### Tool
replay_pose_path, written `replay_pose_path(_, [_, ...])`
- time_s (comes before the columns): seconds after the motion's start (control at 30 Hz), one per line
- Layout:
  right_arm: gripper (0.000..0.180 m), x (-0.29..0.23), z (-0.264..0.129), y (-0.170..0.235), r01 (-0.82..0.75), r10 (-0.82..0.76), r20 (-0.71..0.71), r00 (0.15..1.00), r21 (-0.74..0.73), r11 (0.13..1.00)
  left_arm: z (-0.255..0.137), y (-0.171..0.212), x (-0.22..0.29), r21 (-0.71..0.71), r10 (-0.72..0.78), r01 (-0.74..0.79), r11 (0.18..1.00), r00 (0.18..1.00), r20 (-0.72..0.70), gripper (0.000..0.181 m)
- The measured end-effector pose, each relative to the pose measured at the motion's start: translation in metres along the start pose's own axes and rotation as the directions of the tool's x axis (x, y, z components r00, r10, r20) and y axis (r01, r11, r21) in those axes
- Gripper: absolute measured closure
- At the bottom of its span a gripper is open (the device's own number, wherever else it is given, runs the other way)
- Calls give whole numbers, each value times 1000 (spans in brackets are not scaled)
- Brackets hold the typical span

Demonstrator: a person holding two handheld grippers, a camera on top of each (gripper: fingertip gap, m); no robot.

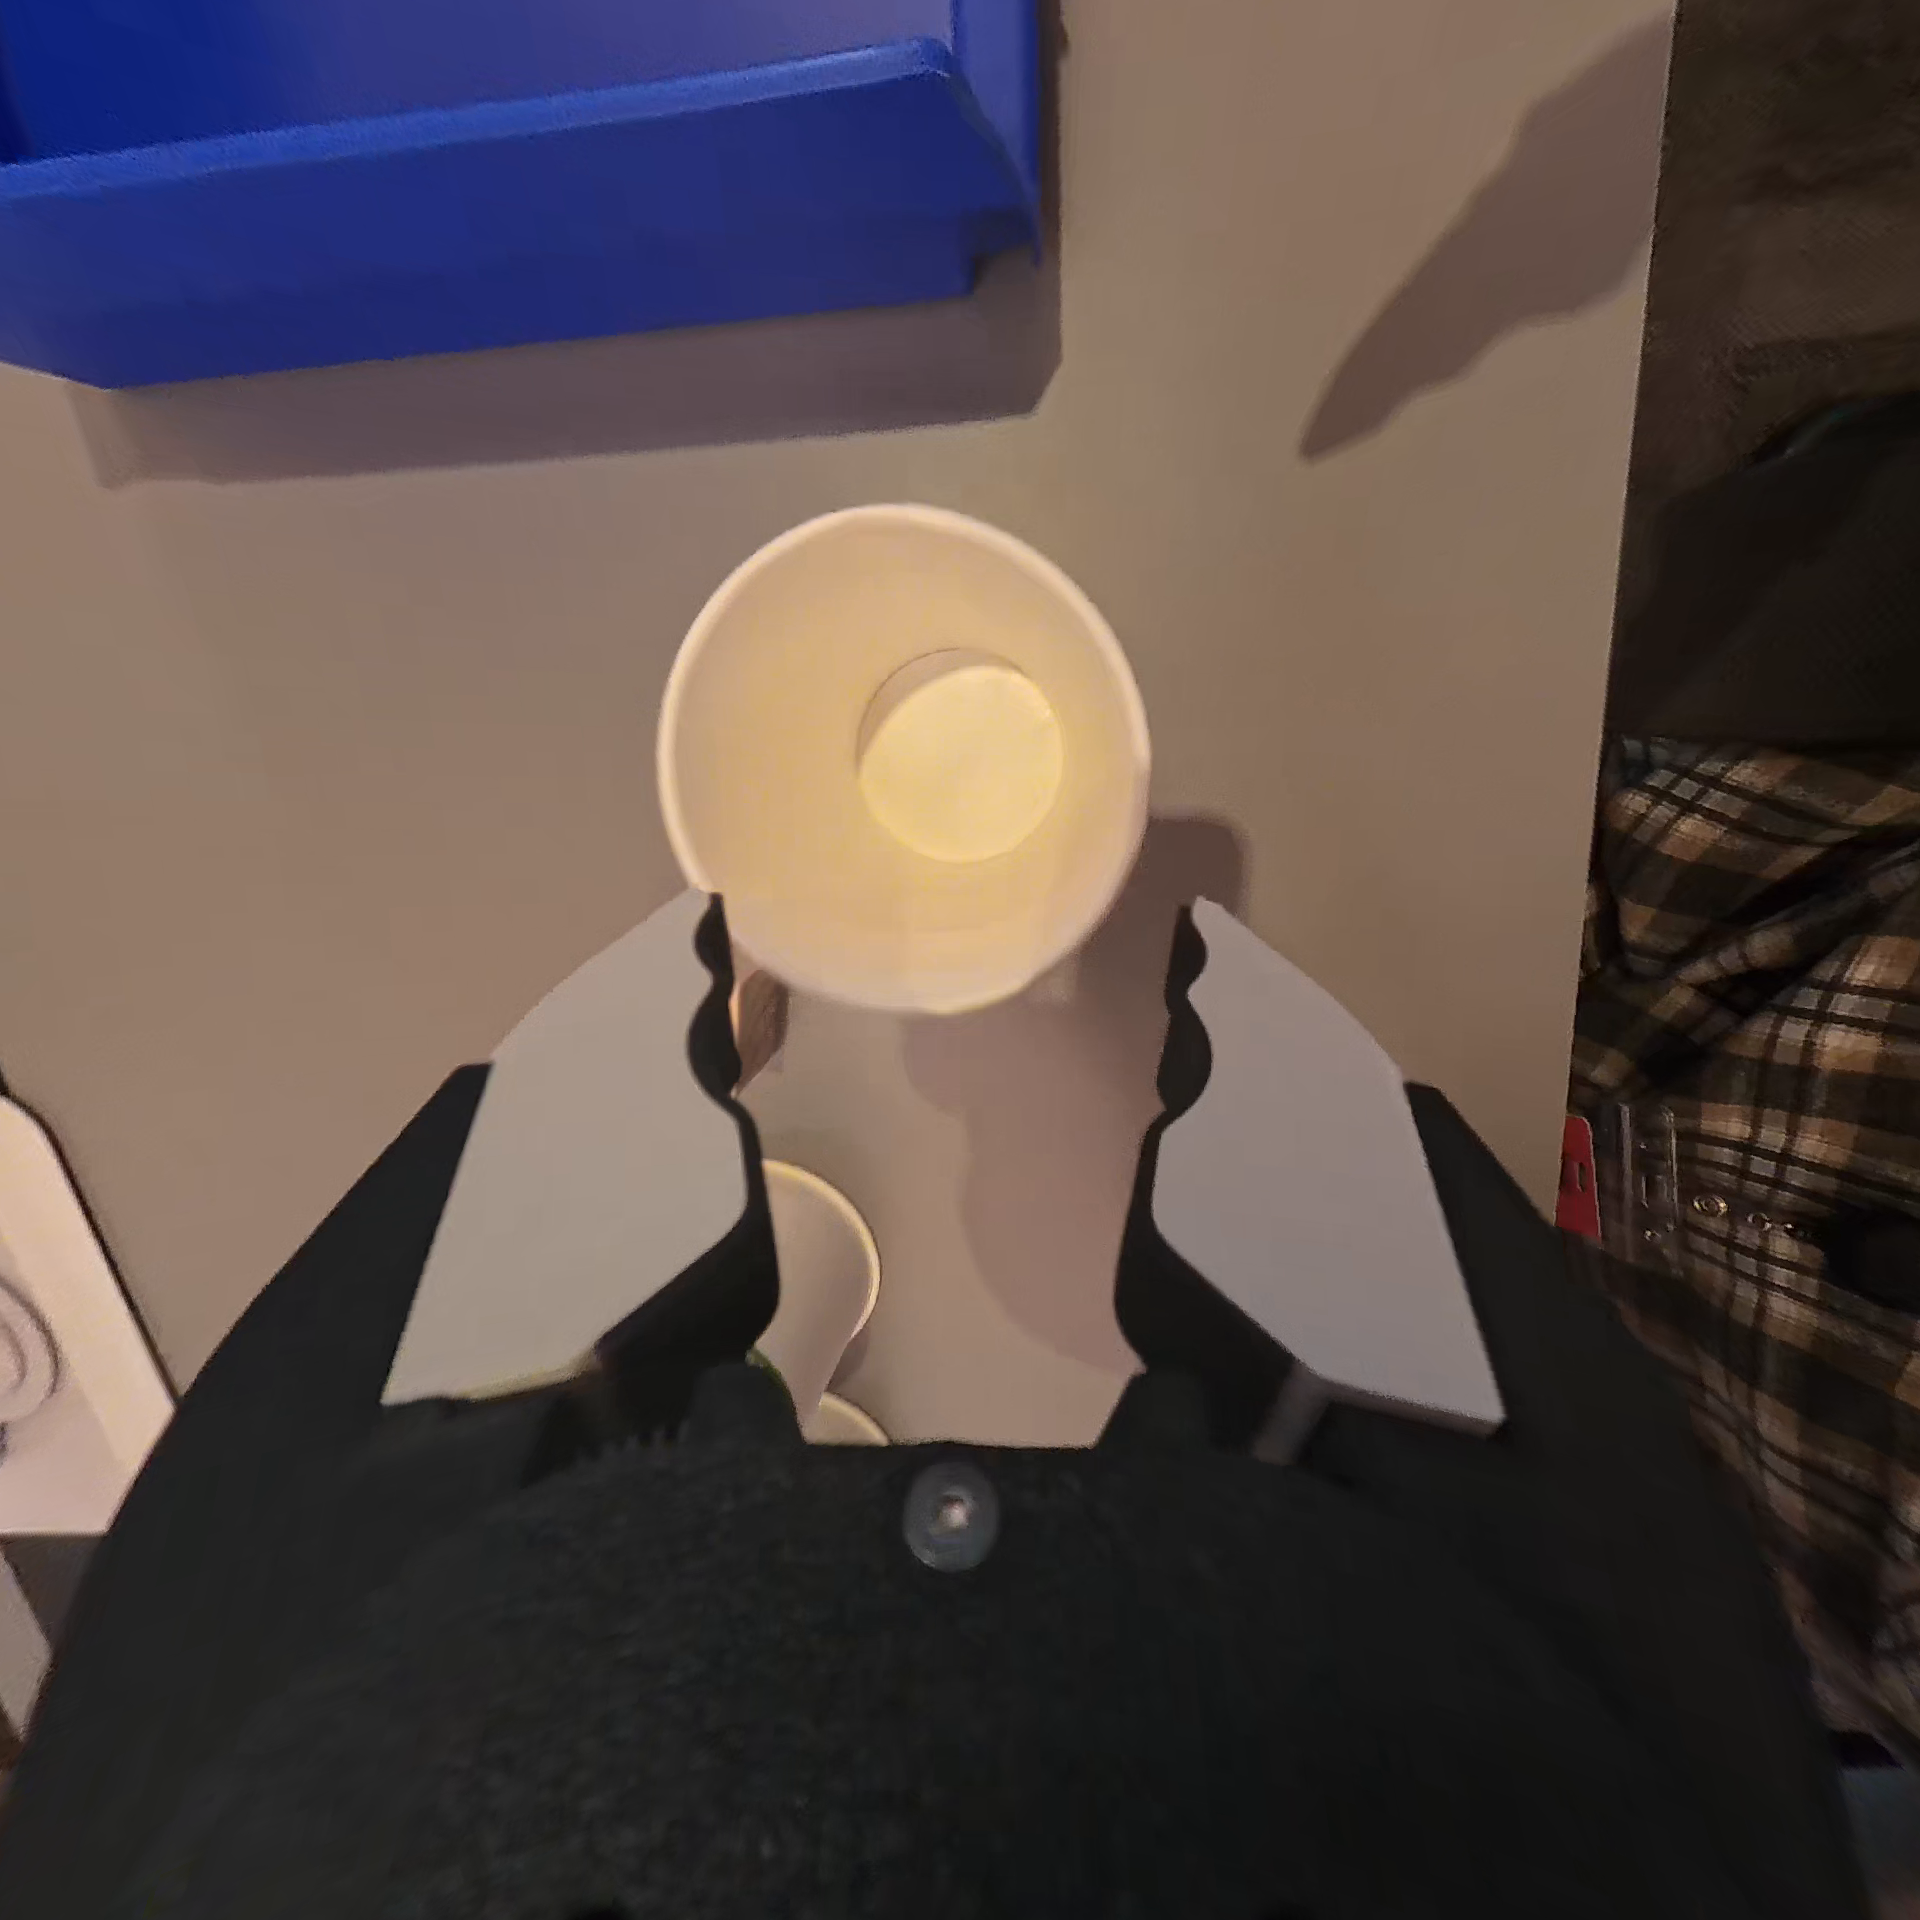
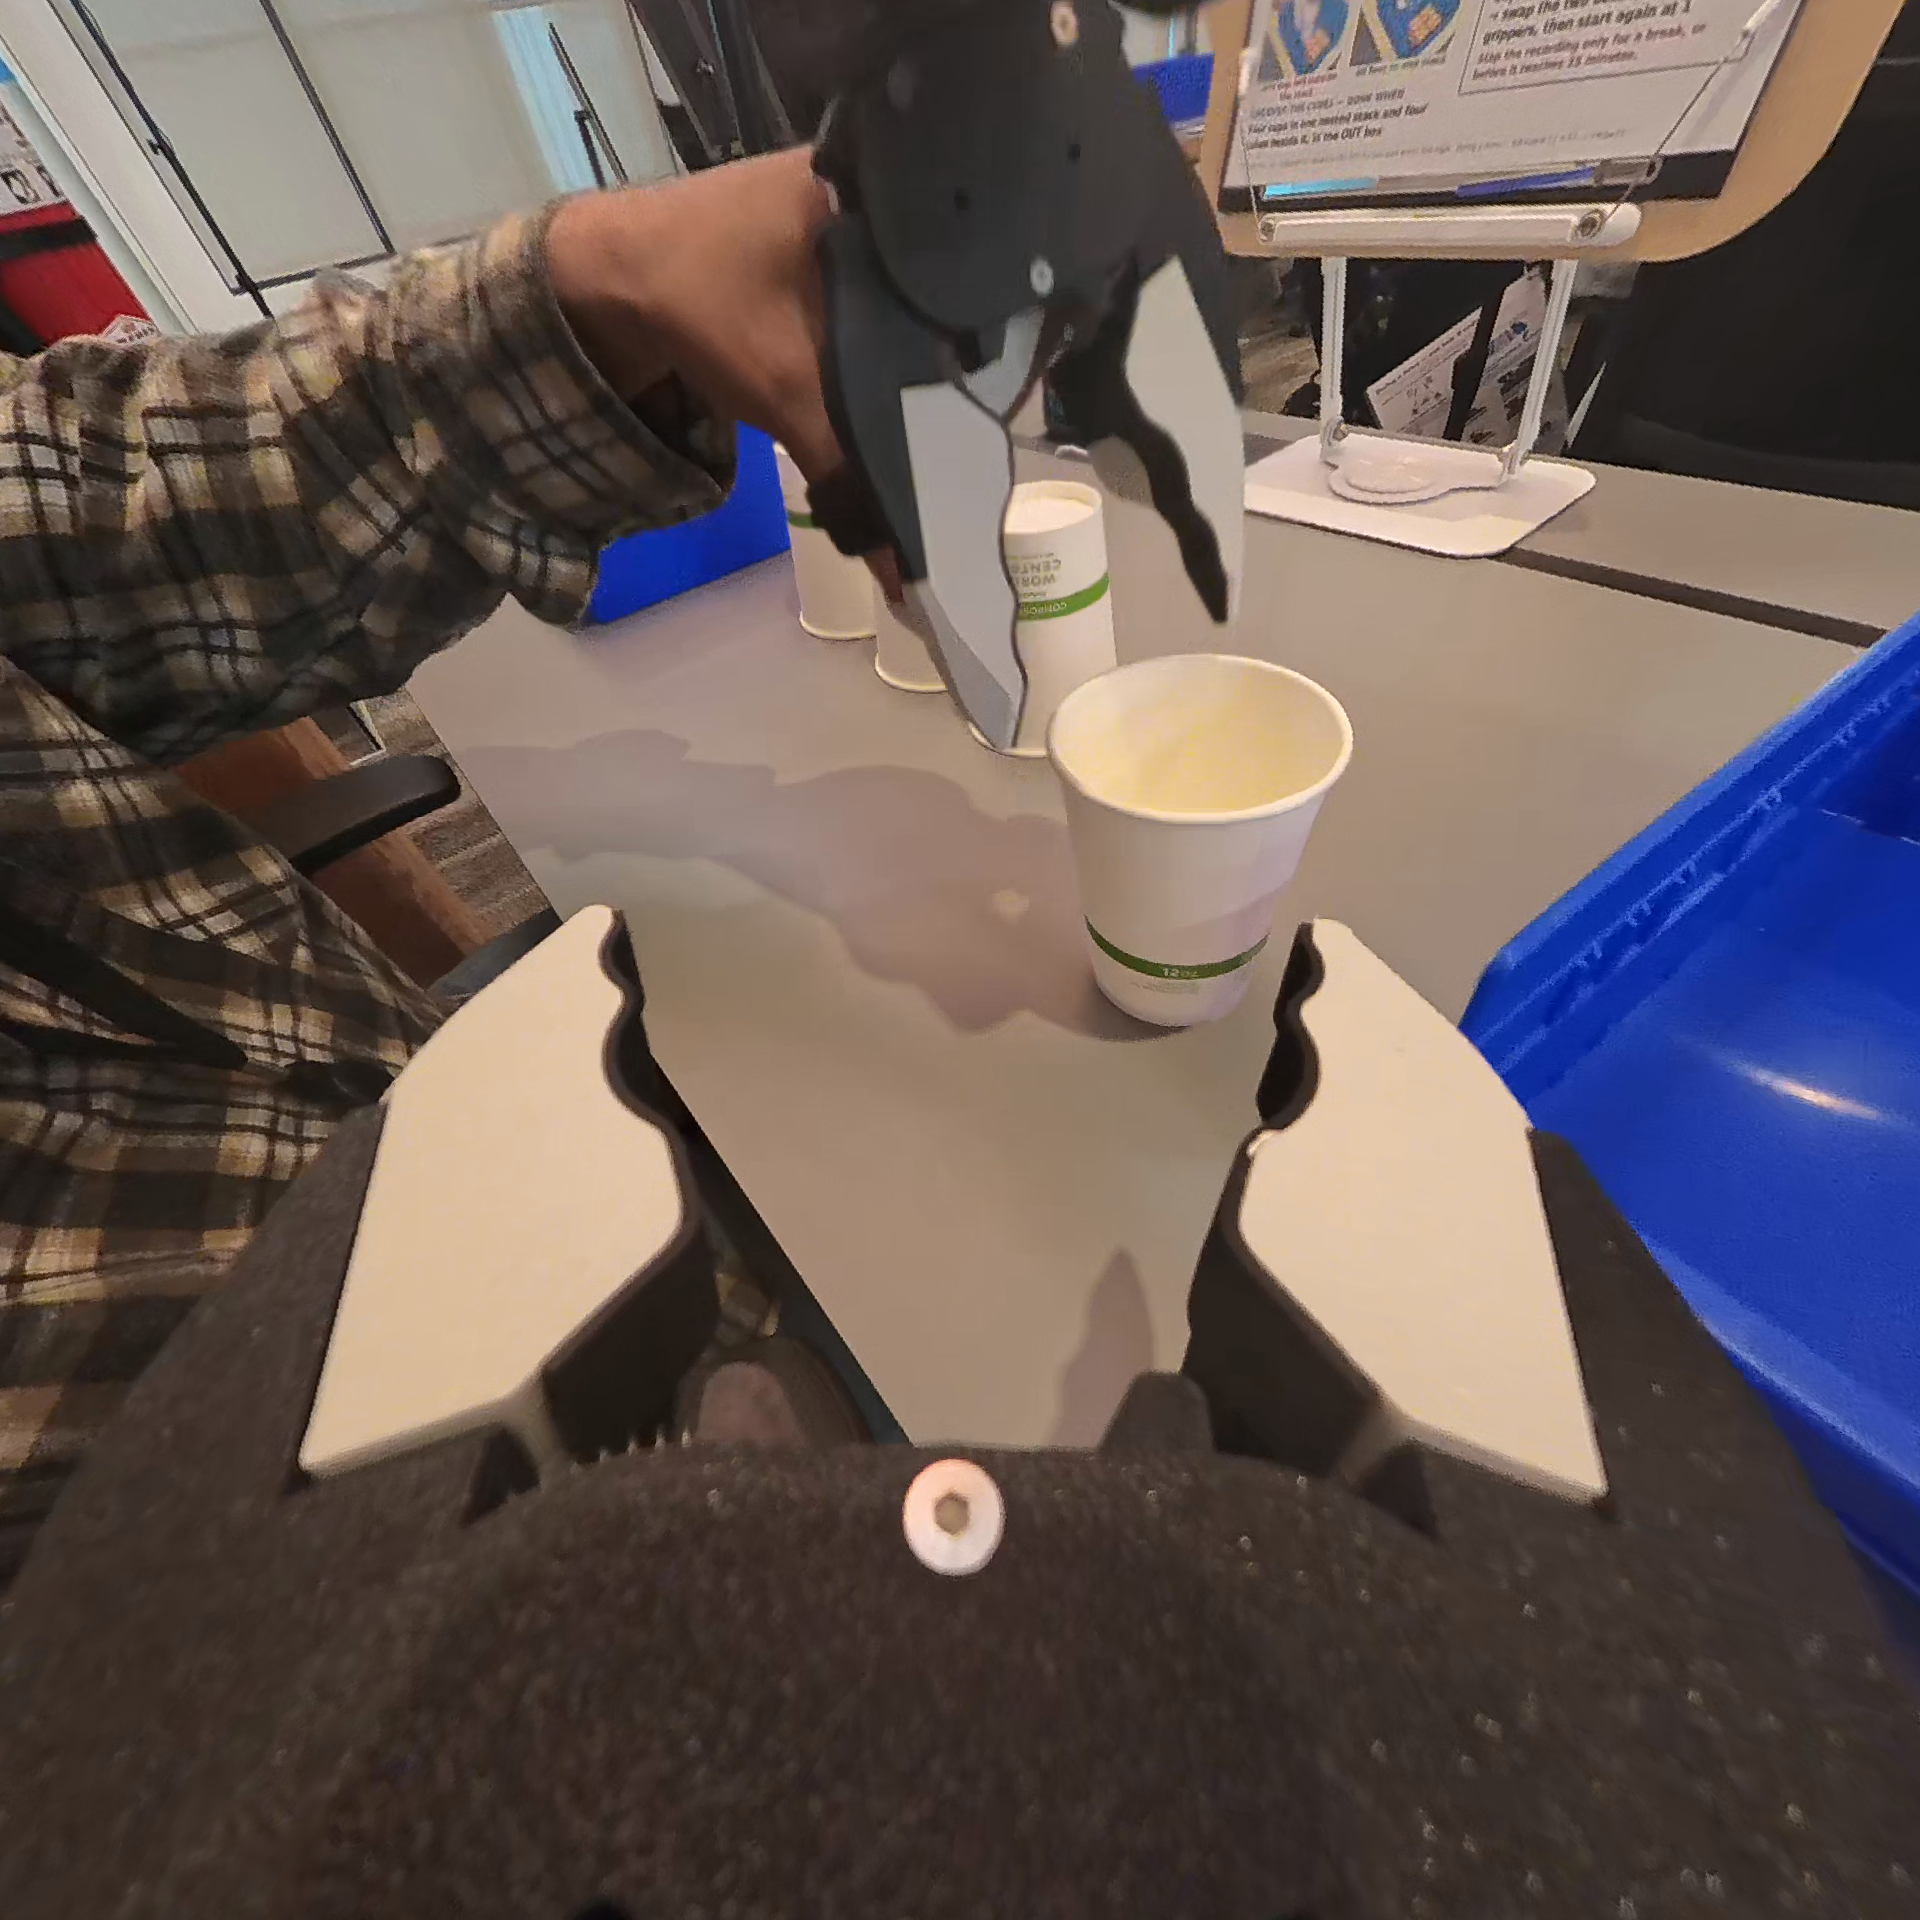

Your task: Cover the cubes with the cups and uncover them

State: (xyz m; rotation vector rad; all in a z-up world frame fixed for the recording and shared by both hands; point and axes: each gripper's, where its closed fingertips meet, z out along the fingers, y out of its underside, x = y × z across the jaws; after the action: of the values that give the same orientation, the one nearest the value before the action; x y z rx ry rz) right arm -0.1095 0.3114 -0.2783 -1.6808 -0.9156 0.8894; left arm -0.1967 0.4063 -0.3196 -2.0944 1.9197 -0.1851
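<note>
A white paper cup with a green band (image 2: pixel 1195 831) stood upright, mouth up, on the grey table (image 2: pixel 935 1143). The left gripper (image 2: pixel 1112 665) hung just above it, spread and empty, nearer than the empty, spread right gripper (image 2: pixel 956 997).

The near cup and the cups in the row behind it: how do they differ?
The near cup stands mouth up, alone, near the blue bin; the row cups stand mouth down, side by side. The near cup's inside shows empty; the row cups hide whatever is under them. All are white paper with a green band.
</note>
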Motion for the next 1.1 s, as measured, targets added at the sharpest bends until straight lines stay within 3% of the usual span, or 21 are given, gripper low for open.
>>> replay_pose_path(0.2, [65,-5,5,-3,15,-15,15,1000,3,1000,-70,22,-20,150,-82,71,986,994,68,83])
replay_pose_path(0.47, [65,-14,21,-4,29,-28,58,998,-5,1000,-149,103,-40,259,-212,171,951,967,139,88])
replay_pose_path(0.63, [65,-22,33,-6,43,-42,82,996,-12,999,-137,140,-38,230,-220,188,955,968,124,94])
replay_pose_path(0.83, [65,-31,39,-1,53,-49,101,994,-38,998,-96,154,-43,177,-157,131,975,978,139,94])
replay_pose_path(1.1, [65,-33,39,3,46,-40,108,993,-52,998,-69,164,-72,53,-211,207,977,972,106,59])
